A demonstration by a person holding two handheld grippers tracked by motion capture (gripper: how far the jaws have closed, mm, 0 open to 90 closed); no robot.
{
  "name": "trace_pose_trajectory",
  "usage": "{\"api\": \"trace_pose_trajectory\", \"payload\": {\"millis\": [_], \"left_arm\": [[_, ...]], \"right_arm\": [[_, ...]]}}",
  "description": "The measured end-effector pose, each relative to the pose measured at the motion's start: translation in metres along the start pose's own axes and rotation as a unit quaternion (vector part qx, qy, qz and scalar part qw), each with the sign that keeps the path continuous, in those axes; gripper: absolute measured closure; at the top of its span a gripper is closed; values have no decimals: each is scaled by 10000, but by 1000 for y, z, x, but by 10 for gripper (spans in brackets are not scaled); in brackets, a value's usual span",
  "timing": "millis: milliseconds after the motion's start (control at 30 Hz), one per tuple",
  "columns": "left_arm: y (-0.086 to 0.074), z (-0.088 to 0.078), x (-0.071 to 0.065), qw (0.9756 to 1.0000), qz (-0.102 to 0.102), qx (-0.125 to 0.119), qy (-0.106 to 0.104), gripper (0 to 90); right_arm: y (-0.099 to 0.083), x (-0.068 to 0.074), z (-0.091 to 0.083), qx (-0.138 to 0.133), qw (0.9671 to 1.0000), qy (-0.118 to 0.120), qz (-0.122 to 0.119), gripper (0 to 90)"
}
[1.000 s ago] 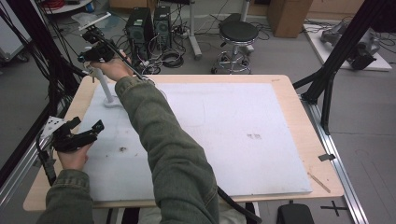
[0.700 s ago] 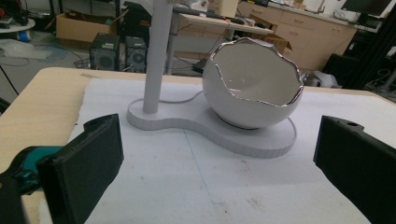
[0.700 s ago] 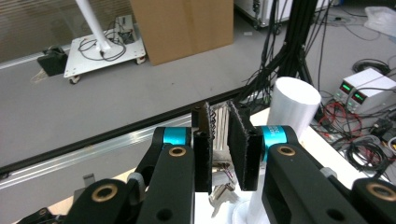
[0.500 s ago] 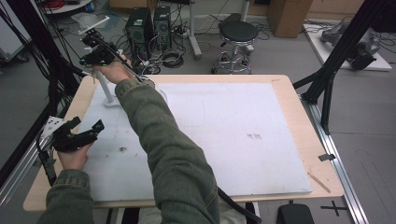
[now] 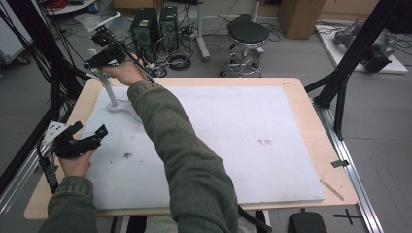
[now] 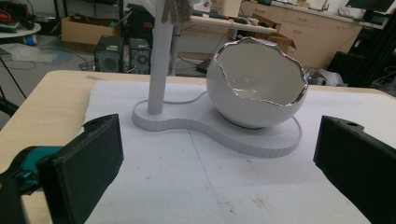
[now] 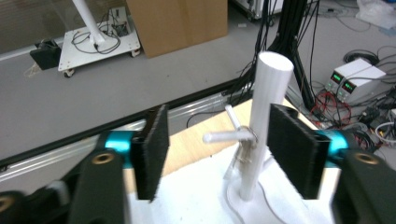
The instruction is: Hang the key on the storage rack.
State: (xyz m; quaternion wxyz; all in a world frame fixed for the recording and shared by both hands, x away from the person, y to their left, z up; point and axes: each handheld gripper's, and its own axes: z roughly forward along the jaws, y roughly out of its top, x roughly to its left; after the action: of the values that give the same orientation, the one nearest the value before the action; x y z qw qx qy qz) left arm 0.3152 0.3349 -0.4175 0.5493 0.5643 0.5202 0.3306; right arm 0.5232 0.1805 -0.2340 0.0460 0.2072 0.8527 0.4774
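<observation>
- Two grippers are mine; my right gripper [image 5: 97, 61] is at the far left corner of the counter [image 5: 301, 97], up at the top of the white stand [image 5: 111, 94].
- Seen from the right gripper view, its jaws are wide apart, with the white post [image 7: 261, 126] standing between them but behind; I hold nothing there.
- One small metal piece [image 7: 243, 151] hangs from a short peg [image 7: 224, 136] on that post. I think it is a small trinket, but it is too blurred to name.
- My left gripper [image 5: 80, 141] rests low at the near left side, well apart from the stand, also with wide jaws holding nothing.
- From the left gripper view, an egg-shaped bowl [image 6: 257, 84] sits on the flat base of the stand [image 6: 205, 126], just beside the post; the bowl looks empty as far as I can see.
- My judgement: the work is at an early point. The hanging piece is not yet taken or moved, so grasping it and placing it remain.
</observation>
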Motion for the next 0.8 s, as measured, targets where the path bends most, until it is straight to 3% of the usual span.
{"api": "trace_pose_trajectory", "payload": {"millis": [133,233,300,567,600,800], "left_arm": [[0,1,0,10000,4,15,-2,19],[0,1,0,10000,-4,7,-4,19],[0,1,0,10000,-1,9,-7,19],[0,2,-1,10000,17,26,-29,19],[-1,2,0,10000,11,39,-28,19],[-1,3,-1,10000,25,57,-42,19]], "right_arm": [[-5,-1,-10,23,9998,-194,35,220],[-10,-2,-16,-63,9998,-180,115,192],[-18,-2,-19,22,9997,-226,88,113],[-33,-4,-28,120,9997,-204,9,25],[-37,-3,-30,144,9992,-378,-3,5],[-48,-8,-39,250,9987,-451,14,5]]}}
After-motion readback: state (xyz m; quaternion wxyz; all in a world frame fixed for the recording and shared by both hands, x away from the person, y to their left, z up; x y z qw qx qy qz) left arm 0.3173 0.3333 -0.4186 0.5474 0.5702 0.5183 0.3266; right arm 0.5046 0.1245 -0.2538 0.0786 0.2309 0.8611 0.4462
